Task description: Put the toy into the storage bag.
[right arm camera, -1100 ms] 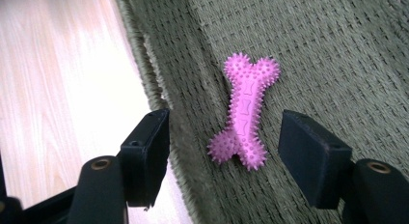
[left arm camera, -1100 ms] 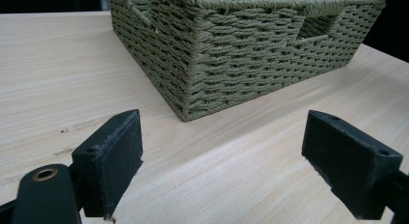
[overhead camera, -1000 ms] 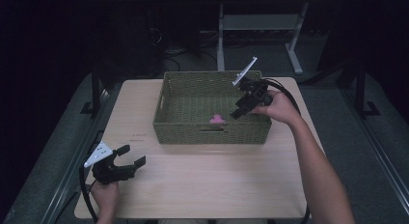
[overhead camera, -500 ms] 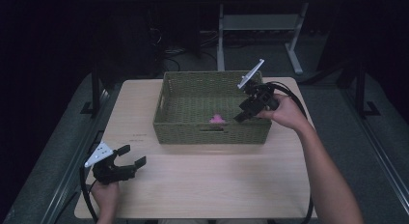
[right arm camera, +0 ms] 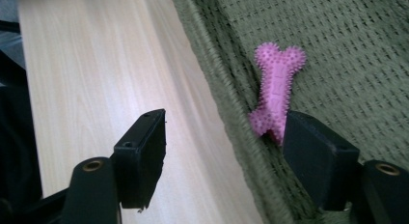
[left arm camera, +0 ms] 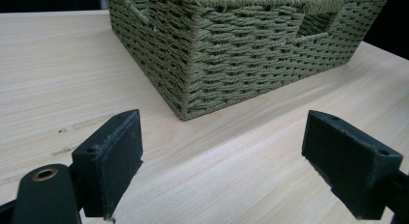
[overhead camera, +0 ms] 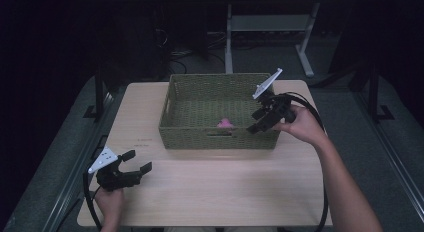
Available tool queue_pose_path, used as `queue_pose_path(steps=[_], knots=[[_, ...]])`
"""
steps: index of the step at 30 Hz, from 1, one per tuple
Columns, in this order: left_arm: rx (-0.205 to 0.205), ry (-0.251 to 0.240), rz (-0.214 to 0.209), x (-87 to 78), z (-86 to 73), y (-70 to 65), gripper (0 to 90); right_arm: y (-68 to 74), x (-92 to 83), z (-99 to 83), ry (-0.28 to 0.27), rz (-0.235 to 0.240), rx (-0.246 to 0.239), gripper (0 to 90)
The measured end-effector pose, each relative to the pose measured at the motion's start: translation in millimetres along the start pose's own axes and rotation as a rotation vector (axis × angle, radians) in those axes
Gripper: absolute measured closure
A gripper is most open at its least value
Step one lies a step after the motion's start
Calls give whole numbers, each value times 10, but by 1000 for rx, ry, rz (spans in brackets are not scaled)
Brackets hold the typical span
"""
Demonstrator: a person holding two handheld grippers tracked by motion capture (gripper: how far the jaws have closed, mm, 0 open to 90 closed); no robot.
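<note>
right claw [overhead camera: 256, 123] withdrew, opening, off pink bone [overhead camera: 225, 123].

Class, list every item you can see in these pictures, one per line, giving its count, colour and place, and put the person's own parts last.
Basket: one, olive-green woven, at the far middle of the table, slot handle in its near wall.
Bone-shaped toy: one, pink and spiky, lying on the basket floor against the near wall.
Table: one, pale wood, holding the basket.
Desk frame: one, pale grey, on the floor beyond the table.
Left gripper: one, black with a grey plate, at the near left corner of the table, jaws open with nothing between them.
Right gripper: one, black with a grey plate, over the basket's right end, jaws just been opening, apart and not pressing the toy.
Forearm: one, reaching in from the lower right.
</note>
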State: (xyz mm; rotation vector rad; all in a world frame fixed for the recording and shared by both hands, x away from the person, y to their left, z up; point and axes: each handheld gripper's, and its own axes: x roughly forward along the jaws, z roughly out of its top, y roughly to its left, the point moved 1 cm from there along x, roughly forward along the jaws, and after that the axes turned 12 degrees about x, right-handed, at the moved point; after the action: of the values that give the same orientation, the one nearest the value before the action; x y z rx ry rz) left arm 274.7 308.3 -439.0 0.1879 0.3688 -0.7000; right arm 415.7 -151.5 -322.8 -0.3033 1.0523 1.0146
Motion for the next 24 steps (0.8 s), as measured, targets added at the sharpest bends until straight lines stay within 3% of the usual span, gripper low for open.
queue_pose_path(steps=[24], knots=[[7,7,-3,11,2,-17,139,171,24,-513,-36,-11,1,292]])
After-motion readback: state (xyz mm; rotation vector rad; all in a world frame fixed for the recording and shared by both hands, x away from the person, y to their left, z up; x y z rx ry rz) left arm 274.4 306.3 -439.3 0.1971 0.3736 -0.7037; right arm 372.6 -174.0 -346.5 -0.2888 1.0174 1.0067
